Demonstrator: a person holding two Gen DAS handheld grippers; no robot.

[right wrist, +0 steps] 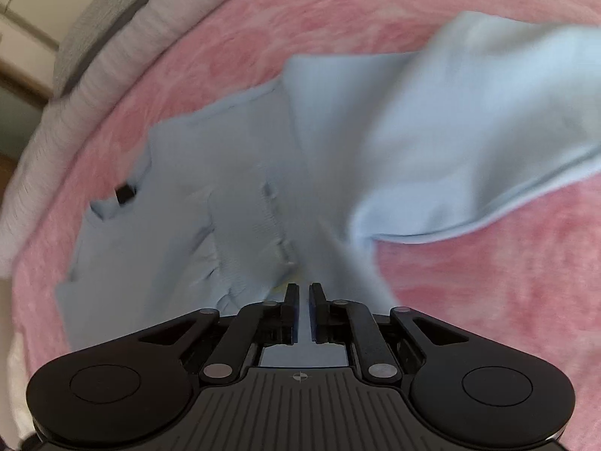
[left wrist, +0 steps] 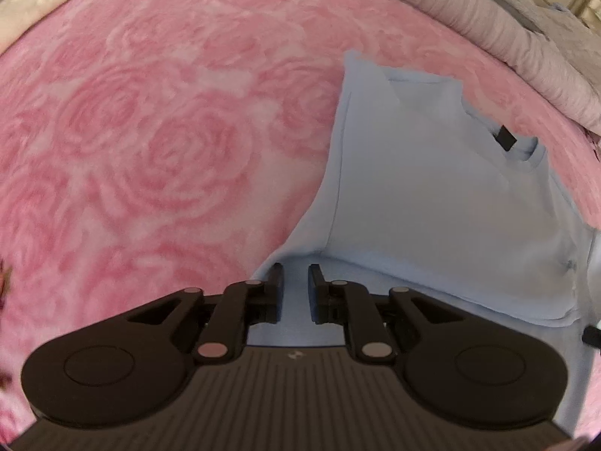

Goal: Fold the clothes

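A pale blue T-shirt (left wrist: 432, 188) lies partly folded on the pink rose-patterned blanket (left wrist: 169, 131), one side turned over its body, a small black tag (left wrist: 504, 137) at the ribbed neckline, its cloth rumpled in the blurred right wrist view.

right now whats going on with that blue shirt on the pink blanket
A person is folding a light blue t-shirt on a pink rose-patterned blanket, with a handheld gripper in each hand. The left gripper is down at one edge of the shirt with a narrow gap between its fingers, and no clear pinch shows. The right gripper looks nearly closed over bunched fabric, but that view is blurred, so a grip is uncertain. The shirt is partly folded, with one flap raised. A grey blanket lies along the far edge.
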